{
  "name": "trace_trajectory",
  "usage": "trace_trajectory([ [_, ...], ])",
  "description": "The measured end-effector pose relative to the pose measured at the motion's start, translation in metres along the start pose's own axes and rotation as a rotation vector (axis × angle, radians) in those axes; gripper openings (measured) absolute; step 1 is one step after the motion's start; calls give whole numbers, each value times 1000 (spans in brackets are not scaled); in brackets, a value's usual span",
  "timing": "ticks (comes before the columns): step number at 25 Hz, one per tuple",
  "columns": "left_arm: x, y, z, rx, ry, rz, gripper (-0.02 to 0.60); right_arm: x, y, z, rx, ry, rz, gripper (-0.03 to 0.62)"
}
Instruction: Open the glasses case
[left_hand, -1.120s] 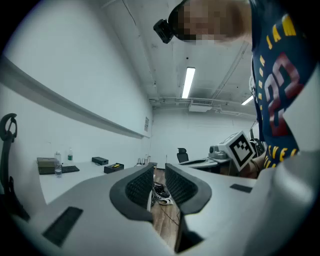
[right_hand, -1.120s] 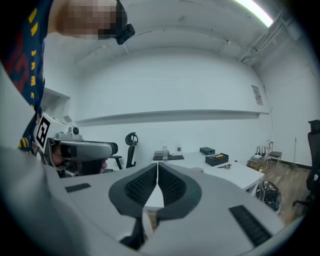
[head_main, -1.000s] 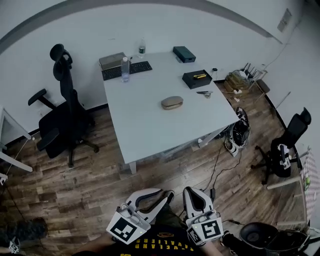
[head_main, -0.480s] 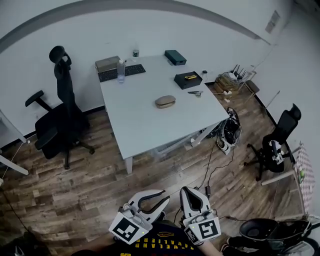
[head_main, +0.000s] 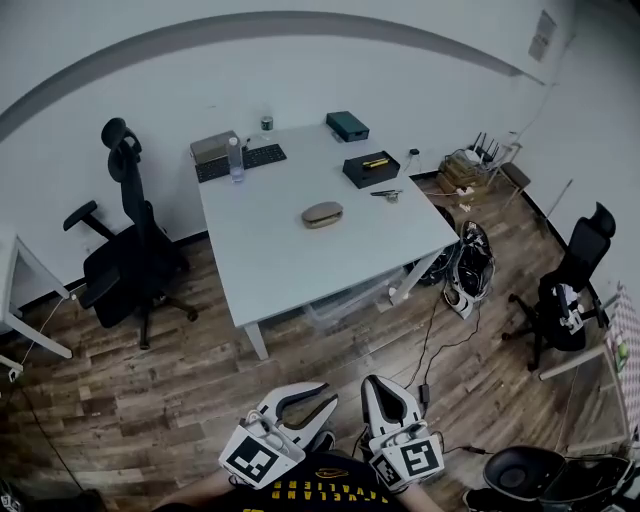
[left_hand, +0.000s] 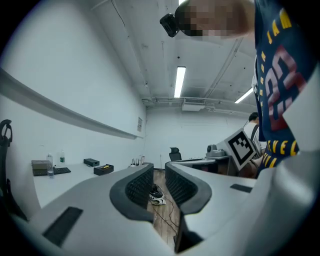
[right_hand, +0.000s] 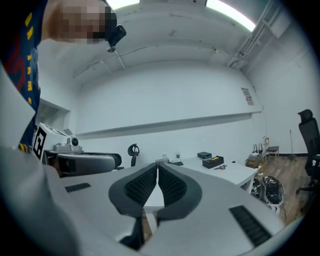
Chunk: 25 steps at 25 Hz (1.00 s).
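The tan oval glasses case (head_main: 322, 214) lies shut in the middle of the white table (head_main: 270, 250), far ahead of both grippers. My left gripper (head_main: 332, 396) and right gripper (head_main: 378, 381) hang side by side close to my body over the wooden floor, pointing toward the table. In the left gripper view the left gripper (left_hand: 159, 170) has a narrow gap between its pads, with only floor showing through it. In the right gripper view the right gripper (right_hand: 157, 167) has its tips touching and holds nothing. Neither gripper view shows the case clearly.
On the table are a keyboard (head_main: 250, 157), a bottle (head_main: 236, 160), a black box (head_main: 367, 168) and a teal box (head_main: 346, 125). A black office chair (head_main: 130, 240) stands to its left and another chair (head_main: 570, 290) to the right. Bags (head_main: 470, 265) and cables lie by the table's right legs.
The head view has shifted: the table and case sit slightly further left and look a little smaller. Both grippers stay low in front of my body with their jaws unchanged.
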<state>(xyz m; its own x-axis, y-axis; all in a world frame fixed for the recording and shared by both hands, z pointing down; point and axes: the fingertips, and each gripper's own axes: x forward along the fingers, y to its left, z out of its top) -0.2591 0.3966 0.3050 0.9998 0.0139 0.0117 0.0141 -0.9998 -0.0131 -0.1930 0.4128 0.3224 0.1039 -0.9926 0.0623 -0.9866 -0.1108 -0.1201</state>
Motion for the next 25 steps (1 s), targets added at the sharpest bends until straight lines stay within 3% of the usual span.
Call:
trace_trajectory([
  [8, 54, -30, -10, -72, 36, 54, 83, -17, -50, -7, 47, 9, 84, 21],
  [14, 68, -26, -20, -104, 75, 94, 83, -14, -66, -13, 68, 19, 116, 21],
  [25, 117, -1, -30, -109, 83, 32, 83, 11, -106, -22, 90, 57, 73, 21],
])
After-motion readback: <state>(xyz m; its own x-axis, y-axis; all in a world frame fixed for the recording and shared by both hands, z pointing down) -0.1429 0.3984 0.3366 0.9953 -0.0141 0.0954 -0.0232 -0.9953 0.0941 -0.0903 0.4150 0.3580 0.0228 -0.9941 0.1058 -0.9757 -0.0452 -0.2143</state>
